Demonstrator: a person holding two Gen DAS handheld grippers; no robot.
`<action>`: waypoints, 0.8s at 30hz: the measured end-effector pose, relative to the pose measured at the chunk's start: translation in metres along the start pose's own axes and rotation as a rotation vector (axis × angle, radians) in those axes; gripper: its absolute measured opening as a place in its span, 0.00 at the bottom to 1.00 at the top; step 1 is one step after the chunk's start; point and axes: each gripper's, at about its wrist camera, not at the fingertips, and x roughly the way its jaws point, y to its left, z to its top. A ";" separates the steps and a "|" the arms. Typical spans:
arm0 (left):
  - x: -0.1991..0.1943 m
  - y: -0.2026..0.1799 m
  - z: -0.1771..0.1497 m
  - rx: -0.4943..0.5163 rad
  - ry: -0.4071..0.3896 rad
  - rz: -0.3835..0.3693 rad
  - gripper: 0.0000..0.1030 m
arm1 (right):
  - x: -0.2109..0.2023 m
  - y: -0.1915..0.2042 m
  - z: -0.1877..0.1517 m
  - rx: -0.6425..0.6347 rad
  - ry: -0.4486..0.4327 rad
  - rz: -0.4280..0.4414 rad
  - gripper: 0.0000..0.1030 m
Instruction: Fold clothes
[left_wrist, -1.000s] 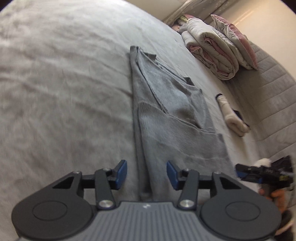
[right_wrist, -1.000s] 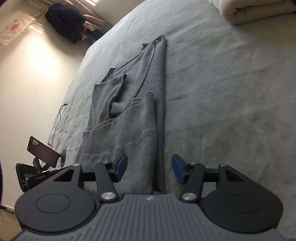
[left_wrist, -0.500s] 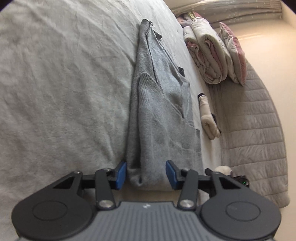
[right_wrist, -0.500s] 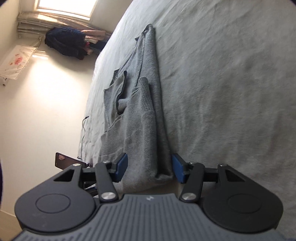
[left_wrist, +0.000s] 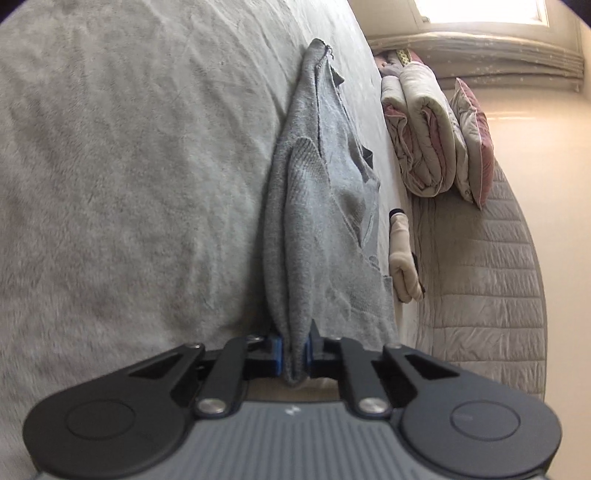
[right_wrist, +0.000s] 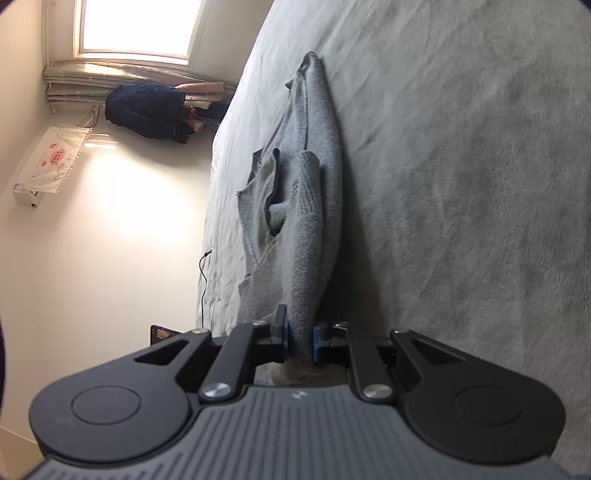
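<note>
A grey knit sweater (left_wrist: 317, 229) lies folded lengthwise on the grey bed cover (left_wrist: 129, 184), stretching away from both cameras. My left gripper (left_wrist: 294, 350) is closing its jaws, and its blue pads pinch one near corner of the sweater's edge. In the right wrist view the same sweater (right_wrist: 306, 206) runs up the bed cover (right_wrist: 461, 184). There my right gripper (right_wrist: 300, 339) is also closing, with its blue pads pressed on the other near corner. A bunch of knit fabric sticks out behind each pair of pads.
Folded quilts and a pink-edged pillow (left_wrist: 436, 133) are stacked at the head of the bed beside a padded headboard (left_wrist: 491, 280). A cream rolled item (left_wrist: 404, 254) lies next to the sweater. A cable (right_wrist: 203, 280), a phone (right_wrist: 162, 334) and dark clothes (right_wrist: 147, 112) are off the bed's side.
Both grippers sank toward the sweater's near edge, rolled, and their jaws closed from wide apart onto the fabric corners. The sweater's near edge is now bunched between the pads.
</note>
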 end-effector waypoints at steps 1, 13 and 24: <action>-0.001 -0.001 -0.003 -0.007 -0.006 -0.004 0.10 | -0.004 0.003 -0.002 -0.003 -0.003 0.004 0.13; -0.042 -0.010 -0.060 -0.054 -0.039 -0.068 0.09 | -0.048 0.011 -0.037 0.045 -0.014 0.037 0.14; -0.085 -0.013 -0.135 -0.052 -0.029 -0.085 0.09 | -0.070 0.031 -0.071 0.016 -0.009 0.009 0.14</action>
